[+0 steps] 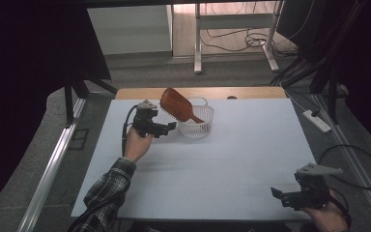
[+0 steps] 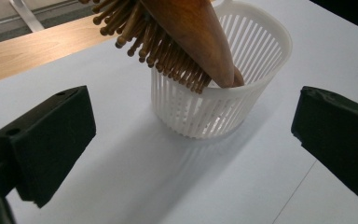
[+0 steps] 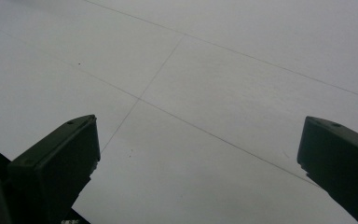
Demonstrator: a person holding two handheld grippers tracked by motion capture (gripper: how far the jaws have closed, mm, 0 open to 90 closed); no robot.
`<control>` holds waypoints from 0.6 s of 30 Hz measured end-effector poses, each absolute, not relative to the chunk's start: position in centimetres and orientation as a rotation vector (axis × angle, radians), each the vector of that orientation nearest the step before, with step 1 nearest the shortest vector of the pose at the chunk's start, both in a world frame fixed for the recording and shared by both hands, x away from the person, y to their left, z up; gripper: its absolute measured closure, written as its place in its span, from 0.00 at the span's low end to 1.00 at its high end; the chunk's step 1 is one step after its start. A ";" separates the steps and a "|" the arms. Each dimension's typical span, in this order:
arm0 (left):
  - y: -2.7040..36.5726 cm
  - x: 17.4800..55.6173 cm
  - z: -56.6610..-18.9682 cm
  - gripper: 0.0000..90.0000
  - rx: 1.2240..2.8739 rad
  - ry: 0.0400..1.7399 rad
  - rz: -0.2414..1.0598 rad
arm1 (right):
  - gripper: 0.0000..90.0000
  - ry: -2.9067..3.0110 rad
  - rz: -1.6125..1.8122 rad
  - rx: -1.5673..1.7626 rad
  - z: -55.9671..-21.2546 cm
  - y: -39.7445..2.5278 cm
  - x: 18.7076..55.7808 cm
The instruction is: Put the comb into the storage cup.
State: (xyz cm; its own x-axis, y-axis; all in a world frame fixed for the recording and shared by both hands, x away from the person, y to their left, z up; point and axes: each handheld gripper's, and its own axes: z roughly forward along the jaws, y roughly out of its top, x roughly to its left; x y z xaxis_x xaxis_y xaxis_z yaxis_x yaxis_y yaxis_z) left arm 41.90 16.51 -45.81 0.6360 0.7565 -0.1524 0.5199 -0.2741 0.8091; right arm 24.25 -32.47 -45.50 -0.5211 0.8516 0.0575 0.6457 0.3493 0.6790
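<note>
A brown wooden hairbrush (image 1: 178, 104) leans in a white slotted basket (image 1: 196, 126) at the table's far middle, handle end down inside, bristled head sticking out up and to the left. In the left gripper view the hairbrush (image 2: 191, 37) and the basket (image 2: 223, 109) lie just ahead. My left gripper (image 1: 169, 127) stands open beside the basket's left, jaws wide with nothing between them (image 2: 191, 149). My right gripper (image 1: 278, 193) hovers open over the near right corner of the table, bare white surface between its jaws (image 3: 196, 163).
The white table top (image 1: 232, 159) has a wooden strip (image 1: 251, 92) along its far edge. Desk legs and cables (image 1: 232, 41) stand on the floor beyond. A power strip (image 1: 317, 121) lies on the floor at the right.
</note>
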 end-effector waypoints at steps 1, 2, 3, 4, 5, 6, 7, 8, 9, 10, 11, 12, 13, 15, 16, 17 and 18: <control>16.5 41.8 -45.8 0.00 1.951 1.000 0.334 | 0.00 2.311 0.951 1.330 -45.5 -32.5 24.3; 16.5 41.7 -45.8 0.00 1.951 0.998 0.335 | 0.00 2.311 0.952 1.331 -45.5 -32.5 24.3; 16.5 41.6 -45.7 0.00 1.959 0.996 0.333 | 0.00 2.310 0.953 1.333 -45.5 -32.5 24.2; 16.5 41.6 -45.7 0.00 1.959 0.996 0.333 | 0.00 2.309 0.953 1.334 -45.5 -32.5 24.3; 16.4 41.4 -45.7 0.00 1.953 0.995 0.332 | 0.00 2.309 0.952 1.335 -45.5 -32.5 24.3; 16.4 41.3 -45.7 0.00 1.954 0.997 0.331 | 0.00 2.309 0.952 1.334 -45.5 -32.5 24.3; 16.4 41.2 -45.6 0.00 1.956 0.997 0.332 | 0.00 2.310 0.952 1.334 -45.5 -32.5 24.2; 16.4 41.1 -45.6 0.00 1.954 0.997 0.331 | 0.00 2.311 0.953 1.331 -45.5 -32.5 24.2; 16.5 40.9 -45.6 0.00 1.955 0.997 0.332 | 0.00 2.313 0.953 1.330 -45.5 -32.5 24.2; 16.5 40.8 -45.5 0.00 1.959 1.002 0.336 | 0.00 2.314 0.953 1.327 -45.5 -32.5 24.2; 16.5 40.8 -45.5 0.00 1.959 1.002 0.336 | 0.00 2.314 0.953 1.327 -45.5 -32.5 24.2; 16.6 40.5 -45.5 0.00 1.954 1.003 0.328 | 0.00 2.320 0.950 1.317 -45.5 -32.4 24.2; 16.6 40.4 -45.5 0.00 1.954 1.004 0.322 | 0.00 2.320 0.949 1.316 -45.5 -32.4 24.2; 16.7 40.3 -45.6 0.00 1.957 1.006 0.316 | 0.00 2.321 0.949 1.315 -45.5 -32.4 24.2; 16.7 40.2 -45.6 0.00 1.956 1.007 0.315 | 0.00 2.322 0.949 1.316 -45.5 -32.4 24.2; 16.7 40.1 -45.7 0.00 1.956 1.008 0.314 | 0.00 2.321 0.949 1.317 -45.5 -32.4 24.2; 16.7 40.0 -45.7 0.00 1.958 1.010 0.311 | 0.00 2.321 0.949 1.318 -45.5 -32.4 24.2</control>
State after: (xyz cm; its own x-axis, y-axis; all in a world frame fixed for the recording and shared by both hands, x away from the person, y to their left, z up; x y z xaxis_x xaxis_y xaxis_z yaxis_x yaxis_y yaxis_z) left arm 39.99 16.75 -45.68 0.6372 0.7535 -0.1621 0.5313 -0.2770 0.8006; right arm 24.24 -32.43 -45.52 -0.5299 0.8463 0.0552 0.6426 0.3582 0.6773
